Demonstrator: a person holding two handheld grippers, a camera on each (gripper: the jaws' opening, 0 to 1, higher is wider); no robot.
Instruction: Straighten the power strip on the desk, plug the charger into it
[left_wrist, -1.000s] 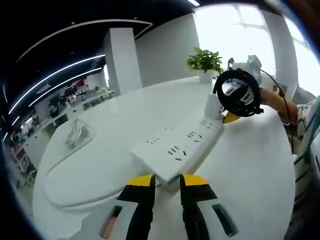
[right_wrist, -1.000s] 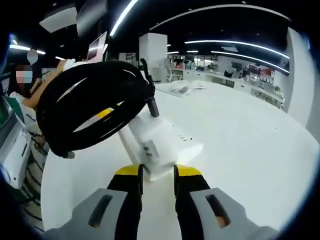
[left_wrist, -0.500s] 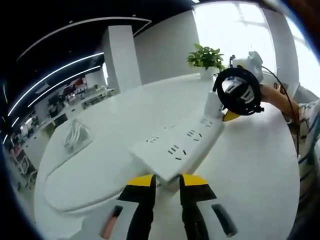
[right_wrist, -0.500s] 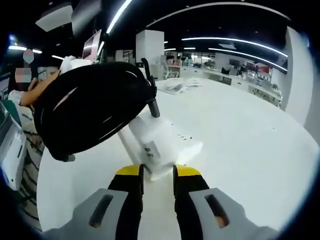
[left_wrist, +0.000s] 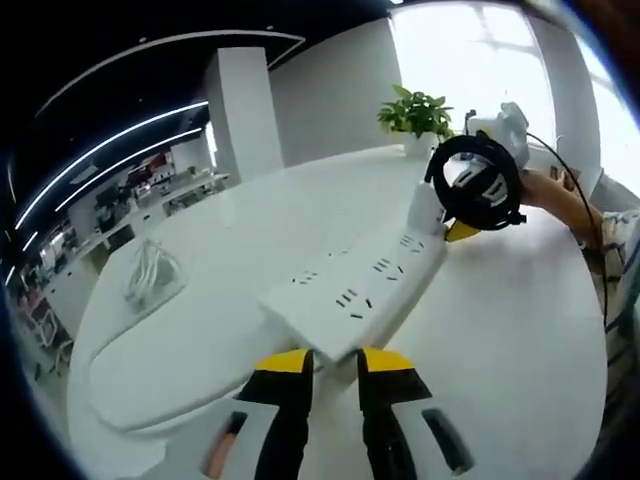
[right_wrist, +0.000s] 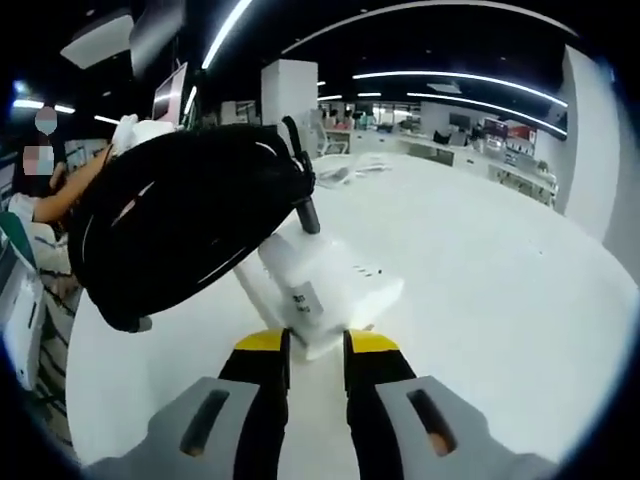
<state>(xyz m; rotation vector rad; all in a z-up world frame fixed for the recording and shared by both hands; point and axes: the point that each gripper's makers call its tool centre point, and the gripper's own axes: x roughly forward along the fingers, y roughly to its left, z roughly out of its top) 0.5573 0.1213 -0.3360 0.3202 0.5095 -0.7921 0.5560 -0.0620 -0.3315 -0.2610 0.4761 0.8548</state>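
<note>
1. In the left gripper view, the left gripper (left_wrist: 333, 362) reaches along the desk (left_wrist: 500, 330). Its two yellow-tipped jaws are almost closed and pinch the near end of the white power strip (left_wrist: 352, 295).
2. In the right gripper view, the right gripper (right_wrist: 316, 345) has its jaws almost closed too, pinching the other end of the power strip (right_wrist: 325, 283).
3. A coil of black cable (right_wrist: 175, 225) hangs at that end, just above the strip. In the left gripper view it shows as a black ring (left_wrist: 475, 185) at the strip's far end, with a person's hand (left_wrist: 545, 190) behind it.
4. The strip has a small dark label (right_wrist: 302, 300) on its end, too small to read.
5. The desk is big, white and round-edged. A potted plant (left_wrist: 415, 118) stands beyond the strip, and a bundle of white cable (left_wrist: 150, 270) lies well away to the strip's left.
6. The room is a big office with long strip lights (right_wrist: 450, 100) on a dark ceiling.
</note>
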